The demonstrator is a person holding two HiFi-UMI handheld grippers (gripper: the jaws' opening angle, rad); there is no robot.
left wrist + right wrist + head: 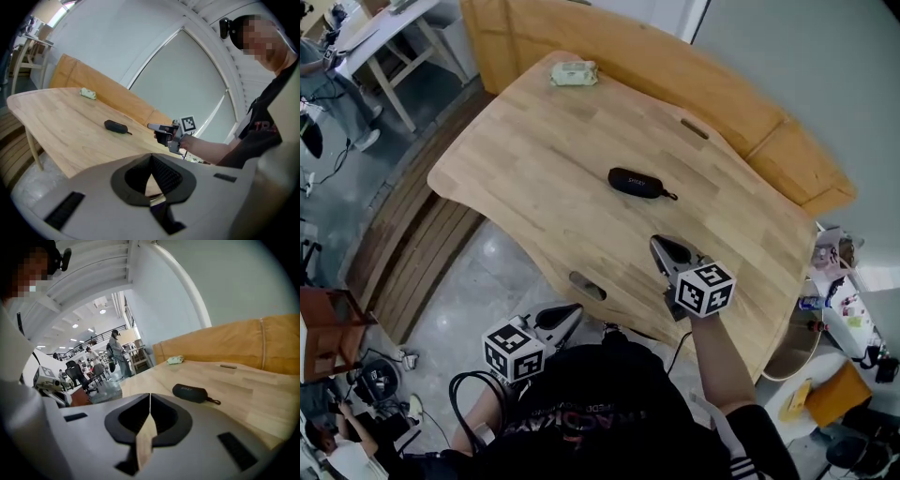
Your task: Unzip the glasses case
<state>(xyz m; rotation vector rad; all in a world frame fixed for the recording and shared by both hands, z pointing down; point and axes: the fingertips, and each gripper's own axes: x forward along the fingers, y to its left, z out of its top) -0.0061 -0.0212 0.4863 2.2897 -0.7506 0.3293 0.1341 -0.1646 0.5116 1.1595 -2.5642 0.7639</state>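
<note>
Glasses case [637,183], black and zipped shut, lies near the middle of the wooden table [525,141], its short cord [670,196] trailing toward the wall side. Nothing touches it. I see my right gripper [657,244] over the near part of the tabletop, pointing at the case but apart from it, its jaws pressed together with nothing between them. My left gripper [575,309] hangs just off the table's near edge, above the floor, jaws also closed and empty. The tabletop is pale, with a curved outline and a dark slot [587,285] near my edge and another [695,128] near the far side. A pale green packet [574,73] sits at the far edge, well apart from the case. Behind the table runs a wooden bench back [675,66] against a plain grey-white wall [806,66]. The floor [478,272] is glossy grey, with wooden slats [412,244] beside the table. In the right gripper view the room opens into a lit hall with people [116,352] standing and office chairs [75,373].
</note>
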